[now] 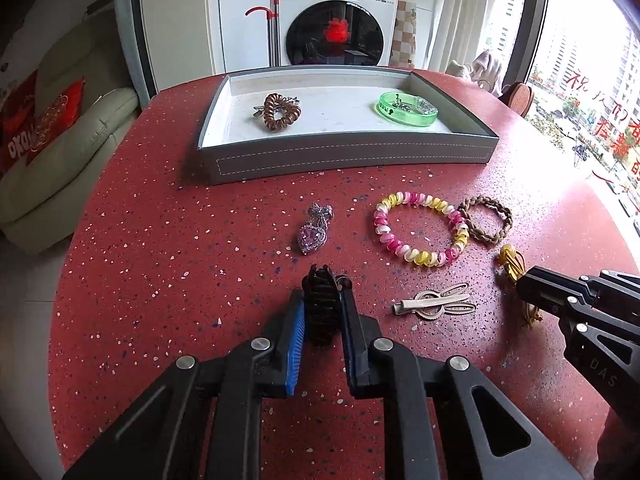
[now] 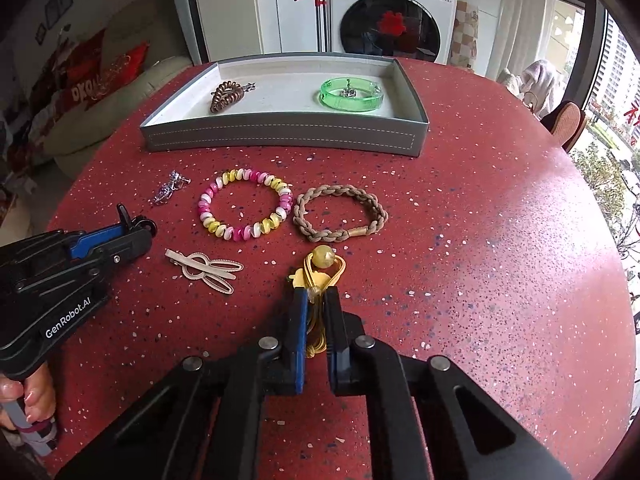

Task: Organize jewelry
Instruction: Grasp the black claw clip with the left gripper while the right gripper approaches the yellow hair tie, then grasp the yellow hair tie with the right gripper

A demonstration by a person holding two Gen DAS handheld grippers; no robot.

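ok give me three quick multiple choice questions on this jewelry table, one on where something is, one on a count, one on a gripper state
1. Where is the translucent green bangle?
A. inside the grey stitched tray
B. on the red speckled table beside the tray
C. in the right gripper

2. How many loose pieces lie on the table outside the tray, held by neither gripper?
A. two
B. four
C. six

3. What is the left gripper doing?
A. open above a bare table
B. shut on the black ridged hair claw
C. shut on the pink-and-yellow spiral hair tie

Answers:
1 A, the bangle sits in the tray's right end.
2 B, the purple heart brooch, the spiral tie, the braided tan hair band and the silver rabbit-shaped clip.
3 B, its pads press the claw's sides.
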